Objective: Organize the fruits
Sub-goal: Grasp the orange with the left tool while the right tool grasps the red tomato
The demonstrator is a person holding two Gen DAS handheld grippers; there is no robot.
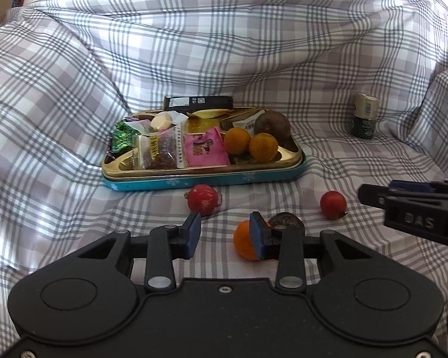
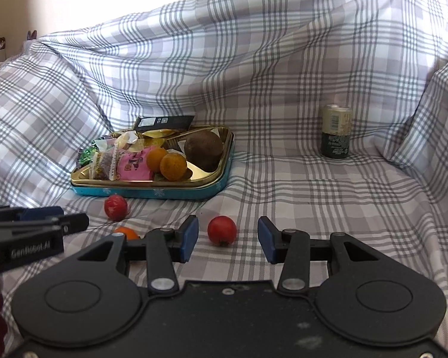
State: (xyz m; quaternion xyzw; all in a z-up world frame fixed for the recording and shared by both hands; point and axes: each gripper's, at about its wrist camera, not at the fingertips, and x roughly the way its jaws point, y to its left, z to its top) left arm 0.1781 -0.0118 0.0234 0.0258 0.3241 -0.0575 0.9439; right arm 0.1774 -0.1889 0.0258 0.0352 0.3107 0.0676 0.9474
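Fruits lie partly in a tin and partly loose on the cloth. A checked sheet, grey and white with many folds, covers the whole seat and its raised back and sides; bright light comes from behind its top edge.

On the sheet stands a flat tin with a gold inside and a blue wall with snowflakes. In it are snack packets – a pink packet, a green wrapper – and at its right end a big brown fruit with two oranges touching each other in front of it. A black box leans behind the tin. Far to the right, well apart, a can stands upright.

In front of the tin lie a red fruit with pale spots, a smooth red fruit, a small orange and a dark round fruit touching it.

The left tongs are released with nothing between the pads; their right pad covers part of the small orange. The right tongs are also released – the smooth red fruit shows in the gap, beyond the tips.
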